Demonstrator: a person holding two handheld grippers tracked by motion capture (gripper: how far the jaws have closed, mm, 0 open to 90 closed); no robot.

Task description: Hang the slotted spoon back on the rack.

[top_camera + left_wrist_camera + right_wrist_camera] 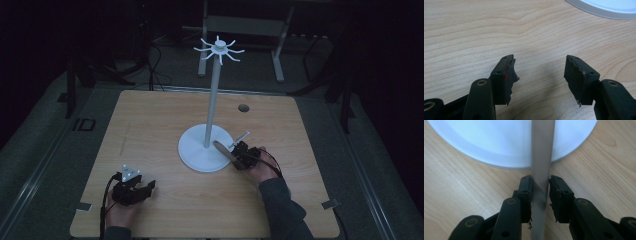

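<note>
Right tongs (540, 192) pinching a grey rod (541, 157) beside the white stand's base (197, 150); left tongs (540, 75) spread wide near the surface's (165, 115) front-left corner.

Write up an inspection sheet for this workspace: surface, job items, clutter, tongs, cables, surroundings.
Surface: light wooden table, bare apart from the items below; a small round dark hole near its far edge.
Job's things: white stand with a round base, upright pole and a ring of hooks on top, none of them loaded; a slim grey utensil in the right tongs, reaching over the stand's base.
Clutter: nothing seen.
Grippers: left tongs open, empty, low over bare wood; right tongs shut on the utensil's handle.
Cables: one trails from each tongs along the forearm; more lie on the floor beyond the table.
Surroundings: dark room, grey table frame behind.
</note>
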